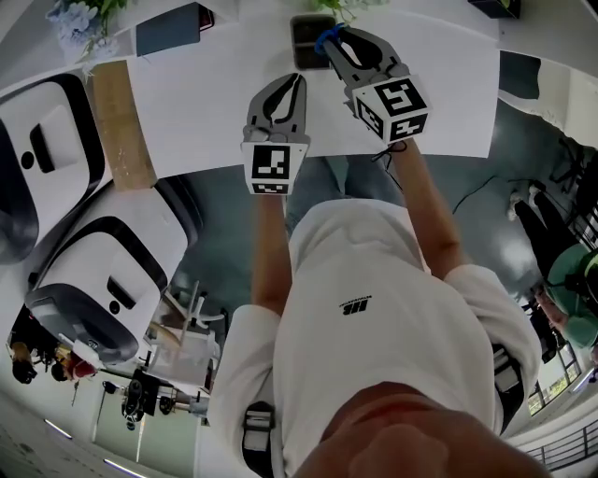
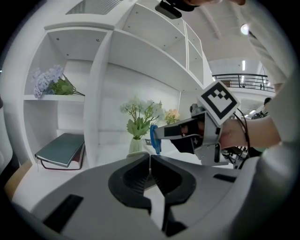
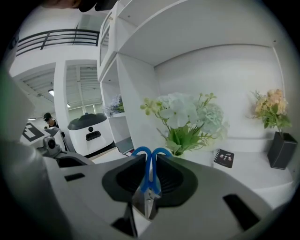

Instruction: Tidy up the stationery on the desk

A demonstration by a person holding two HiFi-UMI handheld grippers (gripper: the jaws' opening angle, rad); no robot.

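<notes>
The right gripper [image 1: 338, 45] is closed on blue-handled scissors [image 1: 326, 37] and holds them above the far part of the white surface [image 1: 206, 93], just beside a dark container [image 1: 306, 58]. The left gripper [image 1: 292, 86], nearer the person, has its jaws together on nothing. Further to its left lie a teal notebook [image 1: 168, 28] and a brown board [image 1: 121, 121]. White machines [image 1: 84, 280] stand on the floor.

In the left gripper view, the scissors hang ahead and to the right in the other gripper. A vase of flowers [image 2: 138, 123] stands straight ahead, and white shelving [image 2: 101, 93] fills the wall.

In the right gripper view, the pads pinch only the thin handle shanks. The loops poke past the tips and the blades point back at the gripper body. Such a narrow hold could let the scissors pivot or slide out during a quick swing. The vase stands close ahead, so a careless reach forward could knock it over.
</notes>
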